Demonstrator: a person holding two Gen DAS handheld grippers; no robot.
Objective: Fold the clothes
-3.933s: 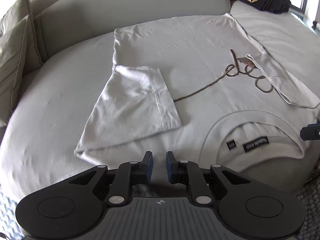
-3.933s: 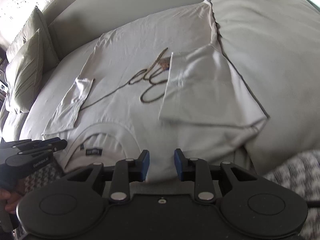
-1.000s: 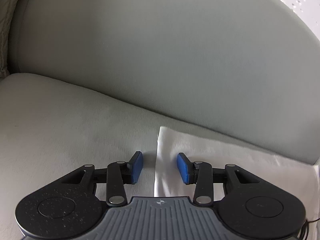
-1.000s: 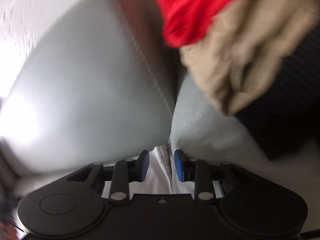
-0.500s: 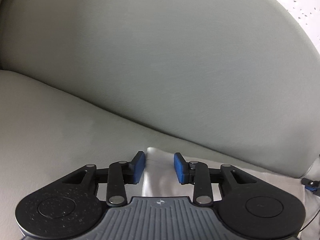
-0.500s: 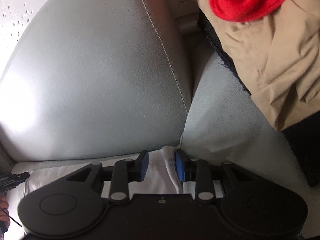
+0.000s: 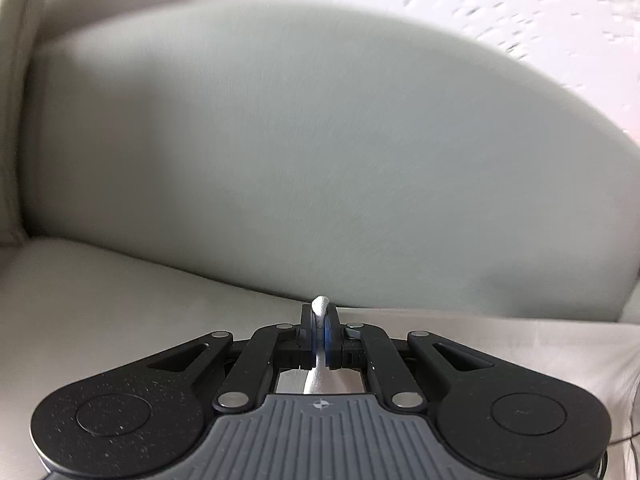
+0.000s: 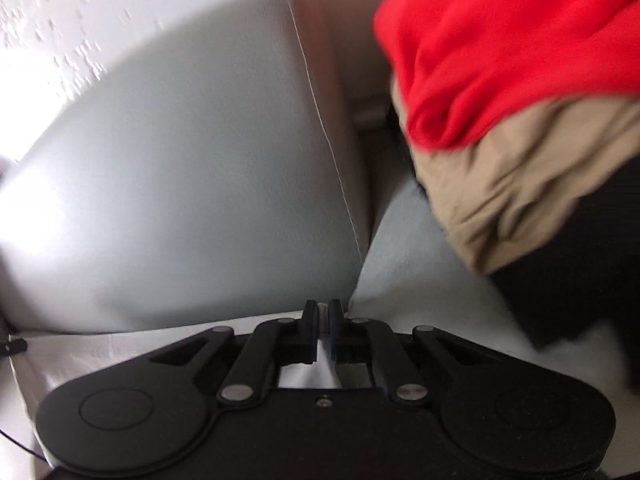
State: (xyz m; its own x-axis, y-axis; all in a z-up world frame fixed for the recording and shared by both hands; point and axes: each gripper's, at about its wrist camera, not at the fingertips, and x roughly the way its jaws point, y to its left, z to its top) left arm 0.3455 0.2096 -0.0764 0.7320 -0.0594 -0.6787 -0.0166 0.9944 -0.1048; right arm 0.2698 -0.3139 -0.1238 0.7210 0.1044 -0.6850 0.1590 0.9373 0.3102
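Black grippers [image 7: 320, 330] [image 8: 323, 320] — blue pads [image 7: 327, 334], silver screws [image 7: 230, 399], seemingly grey ribbed base [image 7: 320, 436].

Matt pale cloth shirt [image 7: 500, 340], smooth grey leather-like backrest [image 8: 180, 200], speckled matt black plastic left claw [image 7: 320, 322].

I saw a red garment [image 8: 500, 52] heaped atop a tan one [image 8: 520, 196] (black cloth [image 8: 580, 280] beneath), beside the pale grey backrest [image 8: 180, 200].

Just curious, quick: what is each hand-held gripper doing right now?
Left hand-held gripper: closed, pinching the white shirt.
Right hand-held gripper: closed on the same shirt's hem.
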